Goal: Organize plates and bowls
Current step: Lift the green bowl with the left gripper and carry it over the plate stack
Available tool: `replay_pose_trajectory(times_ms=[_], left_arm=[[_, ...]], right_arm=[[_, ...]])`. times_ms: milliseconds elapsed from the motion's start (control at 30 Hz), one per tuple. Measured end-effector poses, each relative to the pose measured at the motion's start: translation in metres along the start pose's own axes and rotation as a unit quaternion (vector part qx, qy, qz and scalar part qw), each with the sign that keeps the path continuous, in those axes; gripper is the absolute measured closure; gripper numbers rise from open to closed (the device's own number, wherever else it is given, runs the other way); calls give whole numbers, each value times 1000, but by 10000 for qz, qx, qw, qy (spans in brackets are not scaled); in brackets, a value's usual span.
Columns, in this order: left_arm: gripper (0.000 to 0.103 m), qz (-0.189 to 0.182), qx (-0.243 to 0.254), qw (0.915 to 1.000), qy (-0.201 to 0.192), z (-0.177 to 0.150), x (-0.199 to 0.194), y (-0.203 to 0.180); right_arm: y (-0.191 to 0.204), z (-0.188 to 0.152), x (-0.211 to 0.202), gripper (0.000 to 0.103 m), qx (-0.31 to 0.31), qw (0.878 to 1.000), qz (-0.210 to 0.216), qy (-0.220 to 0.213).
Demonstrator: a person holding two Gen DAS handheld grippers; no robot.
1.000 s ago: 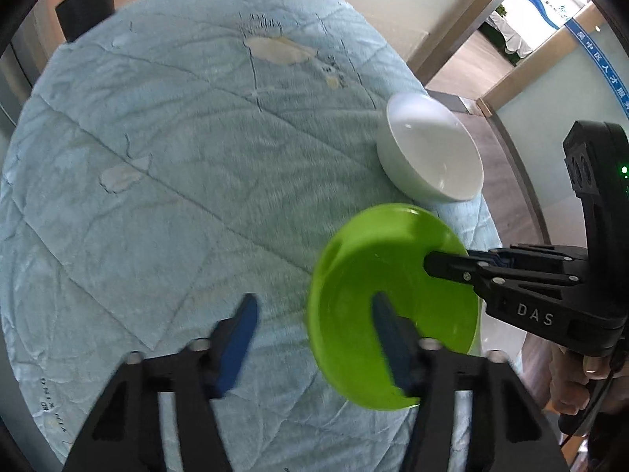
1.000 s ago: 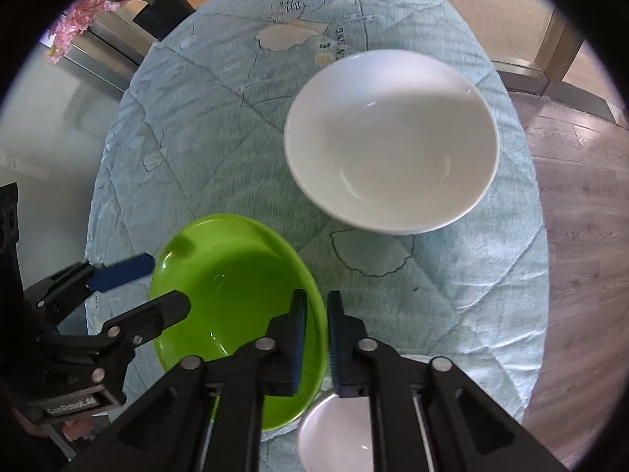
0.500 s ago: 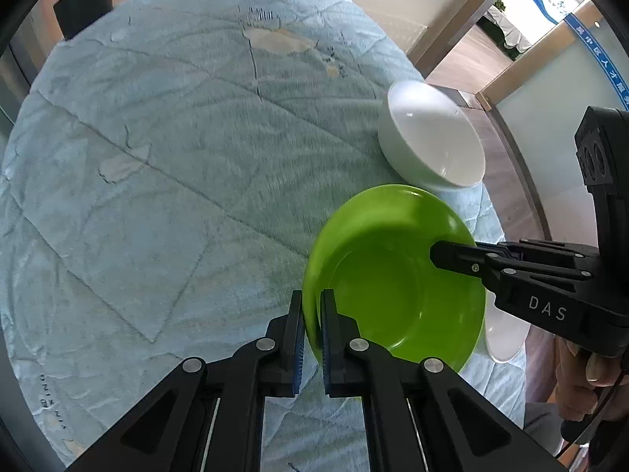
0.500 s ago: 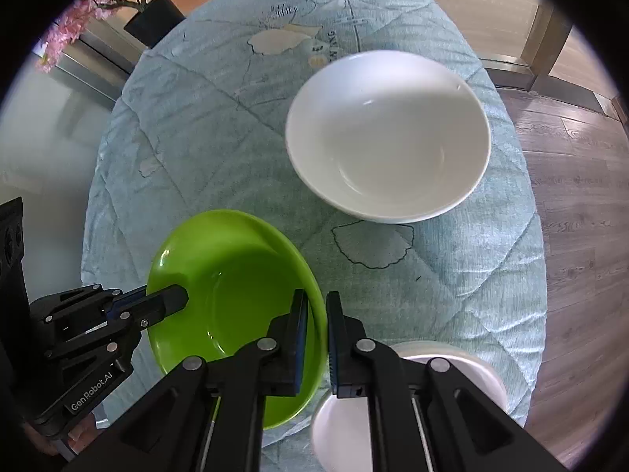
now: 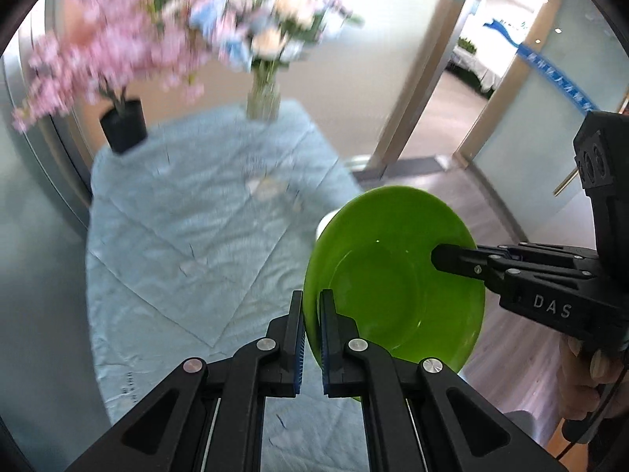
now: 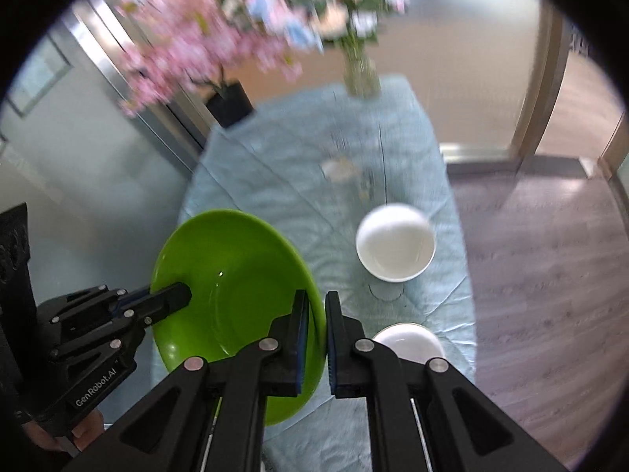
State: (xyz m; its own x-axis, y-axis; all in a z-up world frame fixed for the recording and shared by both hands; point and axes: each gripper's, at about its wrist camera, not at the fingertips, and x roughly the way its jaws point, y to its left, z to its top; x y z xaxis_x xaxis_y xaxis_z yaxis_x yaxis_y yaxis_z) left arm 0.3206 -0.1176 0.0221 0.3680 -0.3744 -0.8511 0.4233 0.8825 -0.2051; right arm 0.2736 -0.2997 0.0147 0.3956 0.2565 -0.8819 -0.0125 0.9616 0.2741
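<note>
Right wrist view: green plate (image 6: 236,295) is pinched at opposite rims by both hand-held grippers, left (image 5: 310,314) and right (image 6: 316,314); white bowl (image 6: 395,247) is seen ahead-right on the counter (image 6: 275,181).

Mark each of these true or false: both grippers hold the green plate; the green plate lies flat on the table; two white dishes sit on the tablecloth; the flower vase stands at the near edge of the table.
1. Both grippers, left gripper and right gripper, hold the green plate: true.
2. The plate lies flat on the table: false; it is lifted and tilted.
3. Two white dishes, the white bowl and a small white dish, sit on the tablecloth: true.
4. The vase stands at the near edge: false; it is at the far end.
</note>
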Motion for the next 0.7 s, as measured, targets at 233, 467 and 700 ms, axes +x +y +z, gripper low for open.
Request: replay_pose_trajectory(times_ms=[233,467,700], left_arm=[[100,-30,122,9990,-439,-16,-128,-47],[100,-102,238,9982,-550,-65,-209,-92],[100,-137,338,9985,-416,-117,-238,-127]], right_arm=[[35,-29,-125,97,-191,9975,22,-674],[46,-77,-186,97,-244,9964,16,-815],[37,-122,-209,97,-147,9965,156,-805]])
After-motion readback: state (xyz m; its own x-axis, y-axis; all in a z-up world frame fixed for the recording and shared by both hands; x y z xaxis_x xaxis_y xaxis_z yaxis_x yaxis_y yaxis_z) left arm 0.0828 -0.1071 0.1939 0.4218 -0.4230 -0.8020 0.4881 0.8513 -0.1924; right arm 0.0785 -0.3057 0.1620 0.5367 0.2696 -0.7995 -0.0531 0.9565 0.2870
